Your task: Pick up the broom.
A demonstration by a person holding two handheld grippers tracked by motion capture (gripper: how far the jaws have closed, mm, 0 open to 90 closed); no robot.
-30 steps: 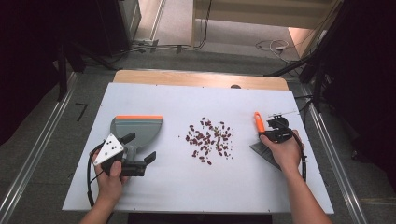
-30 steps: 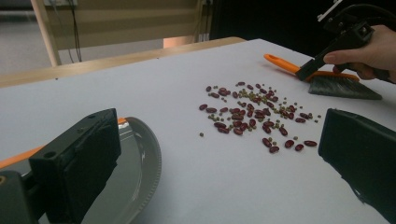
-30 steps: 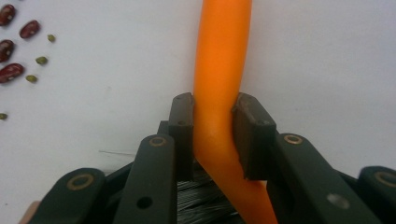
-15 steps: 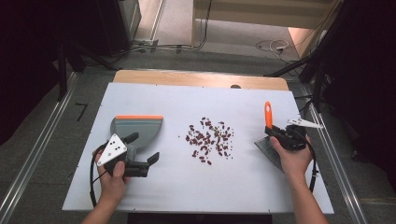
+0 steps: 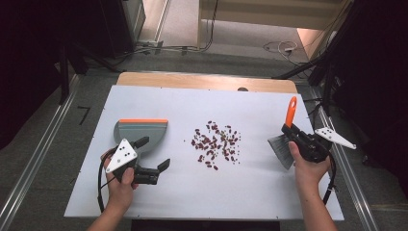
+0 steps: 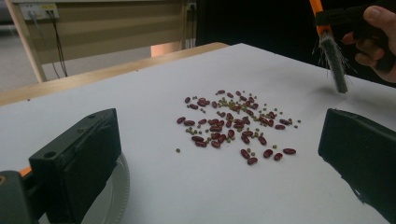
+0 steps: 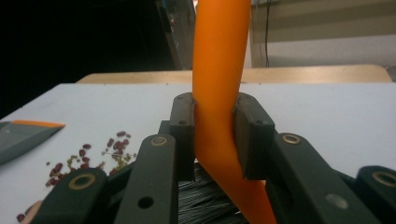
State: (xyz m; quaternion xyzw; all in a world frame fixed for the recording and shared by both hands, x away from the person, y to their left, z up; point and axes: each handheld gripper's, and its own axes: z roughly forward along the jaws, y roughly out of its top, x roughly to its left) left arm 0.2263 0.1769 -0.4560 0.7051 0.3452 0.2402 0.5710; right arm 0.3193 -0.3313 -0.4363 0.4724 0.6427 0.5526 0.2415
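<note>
A: Take the pile of beans point(image 5: 215, 142) as the mark. Nearest the person, on its left, the left gripper point(image 5: 153, 167) rests low with its jaws spread and nothing between them; just beyond it lies the grey dustpan point(image 5: 139, 134), orange lip on the far side.

B: And the brush point(image 5: 286, 134)?

A: Right of the beans, well apart, lifted off the white table point(image 5: 269, 192). The right gripper point(image 7: 215, 140) has its jaws pressed onto the orange handle, bristles hanging toward the person.

B: So what makes the sweep go well?

A: I'd bring the bristles down on the beans' right side, keep them flat to the table and push slowly toward the dustpan. Beans roll; a quick stroke would likely scatter them. The pan probably wants holding steady first.
</note>
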